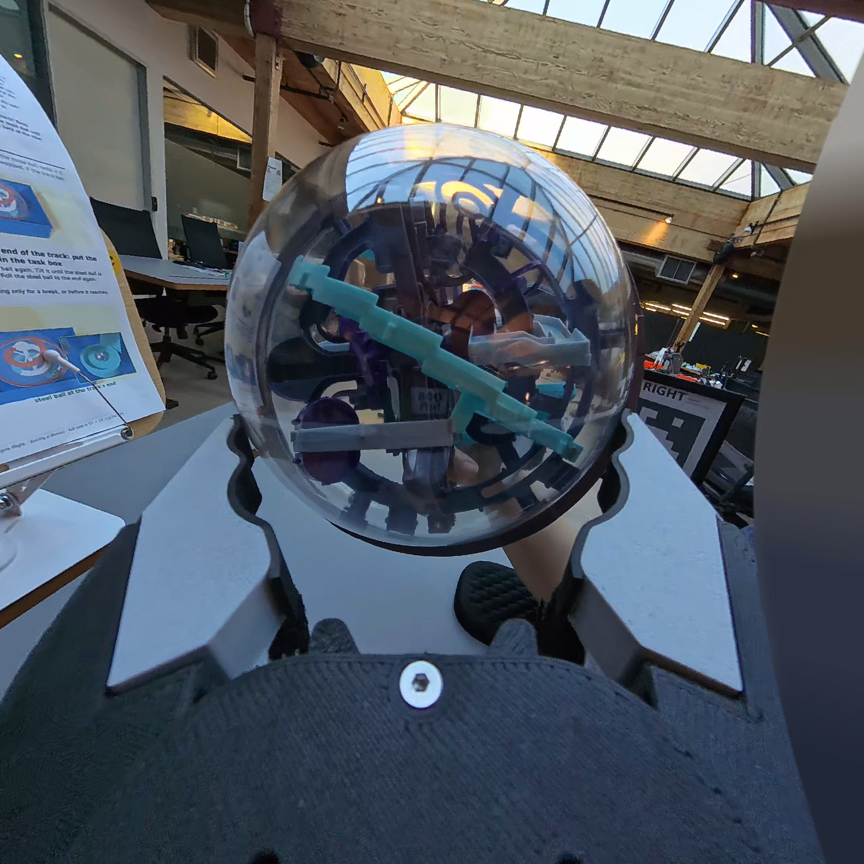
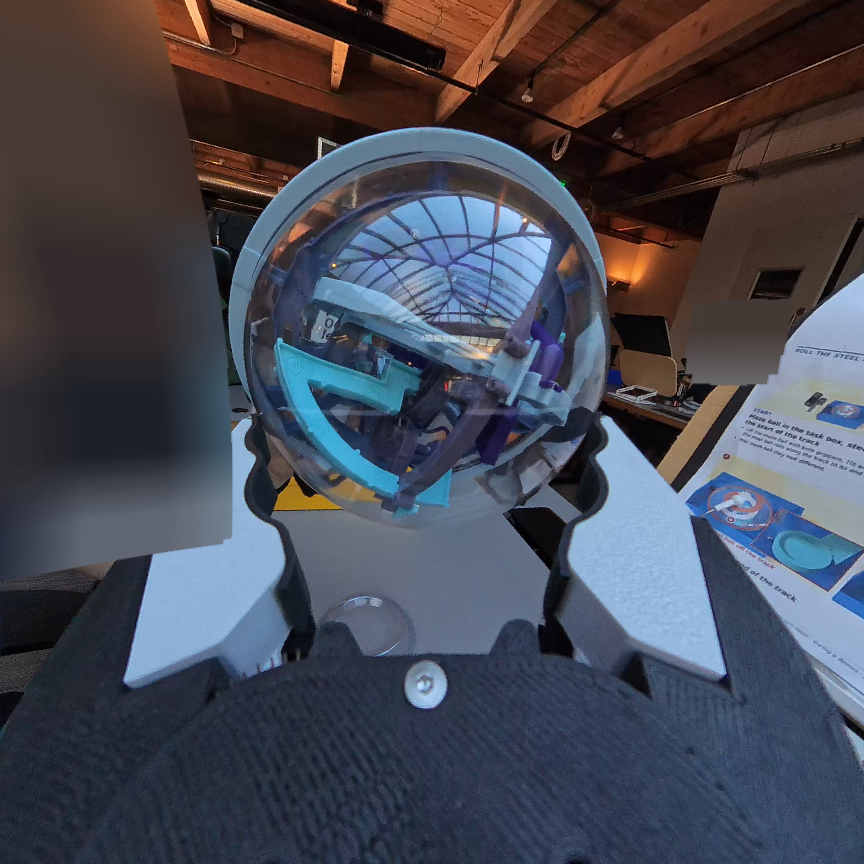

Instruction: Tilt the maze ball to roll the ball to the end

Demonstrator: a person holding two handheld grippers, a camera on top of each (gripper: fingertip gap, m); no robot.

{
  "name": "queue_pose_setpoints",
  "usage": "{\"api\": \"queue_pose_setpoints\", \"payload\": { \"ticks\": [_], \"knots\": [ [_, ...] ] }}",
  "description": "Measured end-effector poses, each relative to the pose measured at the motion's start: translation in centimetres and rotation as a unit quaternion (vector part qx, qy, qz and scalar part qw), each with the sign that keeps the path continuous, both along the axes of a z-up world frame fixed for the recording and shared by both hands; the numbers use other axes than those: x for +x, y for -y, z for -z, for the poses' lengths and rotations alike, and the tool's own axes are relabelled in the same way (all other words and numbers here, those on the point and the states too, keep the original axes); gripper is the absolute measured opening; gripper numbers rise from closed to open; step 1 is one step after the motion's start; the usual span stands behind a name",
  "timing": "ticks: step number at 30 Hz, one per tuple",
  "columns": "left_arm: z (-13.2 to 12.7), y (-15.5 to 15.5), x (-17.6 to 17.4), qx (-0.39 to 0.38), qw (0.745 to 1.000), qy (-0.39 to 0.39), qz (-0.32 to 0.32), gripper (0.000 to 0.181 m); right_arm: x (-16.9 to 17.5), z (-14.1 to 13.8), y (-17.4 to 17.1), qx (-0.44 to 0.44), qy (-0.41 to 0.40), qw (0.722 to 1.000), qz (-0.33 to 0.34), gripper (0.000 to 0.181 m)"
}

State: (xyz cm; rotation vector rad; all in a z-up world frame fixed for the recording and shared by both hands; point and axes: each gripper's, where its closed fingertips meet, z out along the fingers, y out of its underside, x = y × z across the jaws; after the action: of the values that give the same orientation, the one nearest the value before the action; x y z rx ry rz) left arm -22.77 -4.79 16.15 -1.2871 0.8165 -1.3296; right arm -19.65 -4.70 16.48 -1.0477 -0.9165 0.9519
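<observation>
A: Where is the maze ball sitting right now?

B: It is being held up in the air, off the table, filling the middle of both wrist views. The left gripper is clamping it from 1 side, its 2 fingers pressing against the lower curve of the clear shell.

A: And the right gripper?

B: It is gripping the same sphere from the opposite side, with a finger touching the shell at each lower flank. So both grippers are closed around the ball, spread about as wide as the ball itself.

A: What is showing inside?

B: A teal track is running diagonally across the left wrist view, with grey pieces below it. In the right wrist view a curved teal track is sitting low on the left, and a grey ring is wrapping the shell's upper edge. I cannot make out the steel ball.

A: Anything nearby?

B: An instruction sheet is standing at the table's left edge in the left wrist view.
</observation>
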Motion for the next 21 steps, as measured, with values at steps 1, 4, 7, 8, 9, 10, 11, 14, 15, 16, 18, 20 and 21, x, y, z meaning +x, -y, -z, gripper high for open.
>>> {"api": "queue_pose_setpoints", "payload": {
  "ticks": [1,4,7,8,9,10,11,14,15,16,18,20,21],
  "knots": [
    [0.0,0.1,0.0,0.0,1.0,0.002,0.005,0.147,0.0,-0.2,0.2,0.005,-0.001,1.0,0.002,0.133],
    [0.0,0.3,0.1,-0.018,0.999,0.015,0.029,0.147,0.1,-0.7,0.3,0.005,-0.004,1.0,0.012,0.133],
    [0.2,0.4,0.5,-0.034,0.998,0.019,0.044,0.147,0.5,-1.0,0.5,0.004,-0.009,1.0,0.013,0.134],
    [0.3,0.3,0.7,-0.041,0.998,0.019,0.041,0.147,0.6,-0.9,0.4,-0.003,-0.006,1.0,0.012,0.134],
    [0.5,0.2,0.8,-0.05,0.998,0.018,0.036,0.147,0.7,-0.8,0.2,-0.014,-0.004,1.0,0.011,0.134],
    [0.6,0.1,0.9,-0.059,0.998,0.017,0.033,0.147,0.7,-0.6,0.0,-0.023,-0.004,1.0,0.009,0.135],
    [0.8,0.1,1.0,-0.065,0.997,0.016,0.031,0.147,0.7,-0.6,-0.1,-0.028,-0.006,1.0,0.009,0.136],
    [1.0,-0.2,1.1,-0.074,0.997,0.012,0.02,0.146,0.6,-0.3,-0.4,-0.039,-0.007,0.999,0.008,0.137],
    [1.1,-0.3,1.1,-0.072,0.997,0.009,0.016,0.147,0.6,-0.2,-0.5,-0.041,-0.005,0.999,0.008,0.138],
    [1.1,-0.3,1.1,-0.072,0.997,0.006,0.011,0.147,0.5,-0.1,-0.6,-0.043,-0.003,0.999,0.007,0.138],
    [1.1,-0.4,1.0,-0.075,0.997,0.003,0.007,0.147,0.5,0.0,-0.7,-0.048,-0.005,0.999,0.004,0.138],
    [1.1,-0.4,0.9,-0.077,0.997,0.003,0.006,0.146,0.4,-0.1,-0.7,-0.049,-0.008,0.999,0.003,0.138],
    [1.1,-0.4,0.9,-0.075,0.997,0.003,0.006,0.146,0.4,-0.1,-0.7,-0.048,-0.008,0.999,0.003,0.138]
  ]
}}
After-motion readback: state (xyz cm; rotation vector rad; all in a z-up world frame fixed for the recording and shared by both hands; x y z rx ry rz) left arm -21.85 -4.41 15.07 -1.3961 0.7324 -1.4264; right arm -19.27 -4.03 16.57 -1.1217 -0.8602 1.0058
